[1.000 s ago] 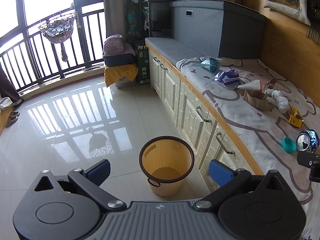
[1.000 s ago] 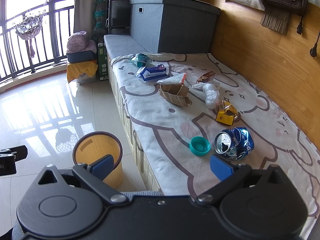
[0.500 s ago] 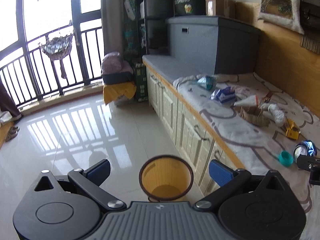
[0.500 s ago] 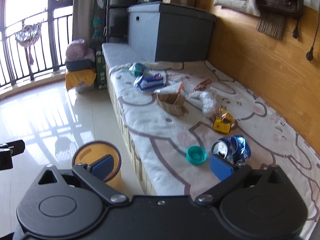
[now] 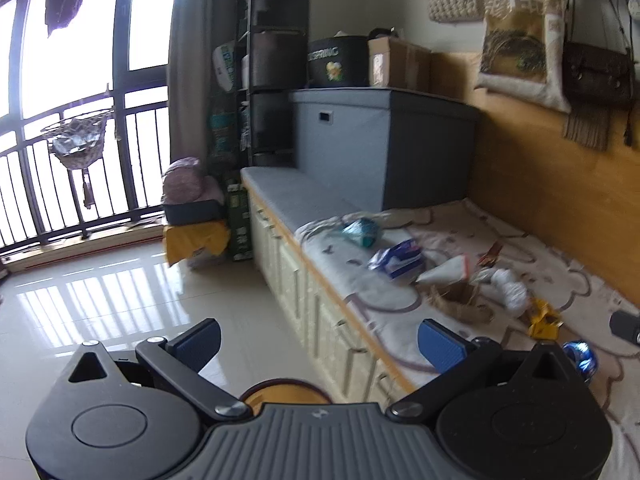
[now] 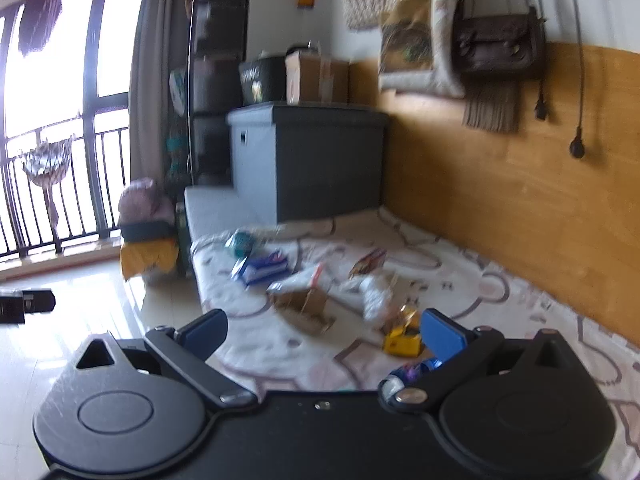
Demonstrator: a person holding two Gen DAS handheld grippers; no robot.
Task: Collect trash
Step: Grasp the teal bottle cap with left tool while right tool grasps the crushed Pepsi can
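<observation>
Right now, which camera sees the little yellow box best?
The right wrist view: the yellow box sits near the middle, close to the right gripper. The left wrist view shows it smaller, off to the side.

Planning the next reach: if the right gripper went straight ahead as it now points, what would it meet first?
Likely the torn cardboard piece on the bedspread; the right gripper, jaws open, points at it. Depth is uncertain.

You're looking along the bench [image 6: 460,280]: the trash is lying on its cover, the carton [image 6: 402,342] near, the cardboard piece [image 6: 306,306] left of it, the wrapper pack [image 6: 266,266] farther. The can [image 6: 412,372] is sitting nearest. The bin [image 5: 286,391] is standing on the floor, left of the bench. The storage box [image 6: 308,160] is sitting at the far end.
</observation>
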